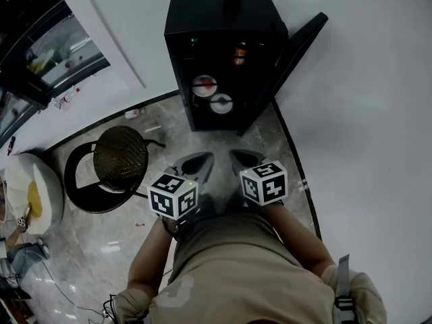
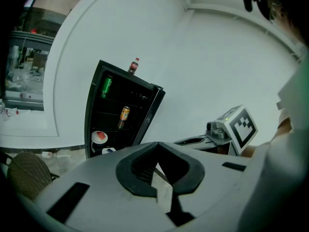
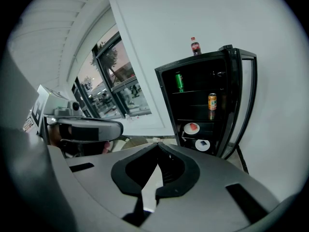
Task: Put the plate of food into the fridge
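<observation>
The black fridge (image 1: 223,19) stands open against the white wall, its door (image 1: 300,42) swung out to the right. On its lower shelves sit a white plate with red food (image 1: 204,85) and a second plate (image 1: 221,103) just below it. Both also show in the left gripper view, red-food plate (image 2: 99,137) and lower plate (image 2: 108,150), and in the right gripper view, red-food plate (image 3: 191,128) and lower plate (image 3: 202,144). My left gripper (image 1: 200,159) and right gripper (image 1: 244,158) hang side by side in front of the fridge, well short of it. Both are shut and hold nothing.
An orange can (image 3: 212,101) and a green can (image 3: 179,81) stand on upper shelves, and a red-capped bottle (image 3: 194,46) stands on top of the fridge. A black stool with a woven seat (image 1: 120,155) is to my left, with a round white table (image 1: 34,191) beyond it.
</observation>
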